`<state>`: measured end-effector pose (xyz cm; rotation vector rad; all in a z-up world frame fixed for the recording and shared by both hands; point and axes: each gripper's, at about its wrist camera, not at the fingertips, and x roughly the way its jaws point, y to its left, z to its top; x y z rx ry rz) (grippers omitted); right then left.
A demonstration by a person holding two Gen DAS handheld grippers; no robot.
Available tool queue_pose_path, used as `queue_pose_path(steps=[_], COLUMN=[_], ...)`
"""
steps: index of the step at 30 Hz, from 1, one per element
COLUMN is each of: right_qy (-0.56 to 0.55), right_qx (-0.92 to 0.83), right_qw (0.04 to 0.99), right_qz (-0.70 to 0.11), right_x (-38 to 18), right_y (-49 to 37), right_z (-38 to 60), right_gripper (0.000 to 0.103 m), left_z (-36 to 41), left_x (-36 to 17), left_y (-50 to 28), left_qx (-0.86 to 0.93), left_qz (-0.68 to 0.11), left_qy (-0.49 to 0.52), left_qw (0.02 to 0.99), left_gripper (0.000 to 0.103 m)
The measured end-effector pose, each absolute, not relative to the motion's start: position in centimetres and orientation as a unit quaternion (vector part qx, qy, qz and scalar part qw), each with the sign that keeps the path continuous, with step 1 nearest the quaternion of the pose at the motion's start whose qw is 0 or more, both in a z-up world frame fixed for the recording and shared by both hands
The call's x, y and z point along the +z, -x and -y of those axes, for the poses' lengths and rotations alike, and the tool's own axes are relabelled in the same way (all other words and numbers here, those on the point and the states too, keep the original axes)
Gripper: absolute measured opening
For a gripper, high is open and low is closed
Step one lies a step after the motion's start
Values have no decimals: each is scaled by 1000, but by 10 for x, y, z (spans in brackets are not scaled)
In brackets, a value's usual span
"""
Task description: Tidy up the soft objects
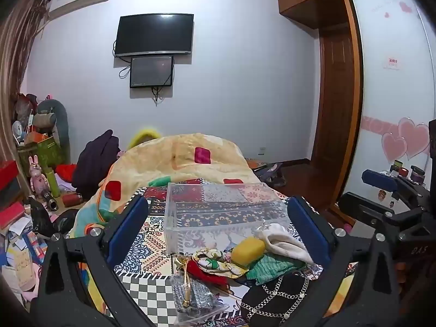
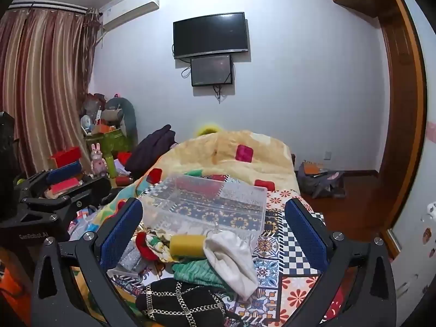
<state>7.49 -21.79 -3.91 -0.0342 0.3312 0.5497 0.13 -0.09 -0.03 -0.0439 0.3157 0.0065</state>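
Overhead, both grippers hover with jaws spread wide and empty: the left gripper and right gripper frame the soft pile lying on the patterned bedspread before a clear box. A black chain-patterned cloth is cut off below.

Yellow sponge, white cloth, green striped cloth, black chain-patterned fabric, blue-padded tools

Even, cool indoor light, with soft shadows.
My fisheye views bend the wardrobe and curtain; corners go black, a faint glare marks the television.
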Motion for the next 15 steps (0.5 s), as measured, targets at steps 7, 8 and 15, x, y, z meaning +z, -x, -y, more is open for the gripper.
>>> queue_pose_path(steps=[7, 8, 15], right_qy=[24, 24, 18], right_qx=[272, 273, 271], right_qw=[948, 948, 948], right_qz=[-162, -162, -167], right_x=[-39, -39, -42], right_y=[-73, -73, -75], right_z=[214, 213, 215], right_gripper=[103, 103, 103], left_z=[0, 1, 4], left_x=[2, 2, 1], left_y=[-2, -2, 1], left_qx=[5, 5, 3], left_qz=[-158, -157, -154], left_qy=[18, 17, 19], left_qw=[987, 987, 988], left_gripper=[103, 103, 103])
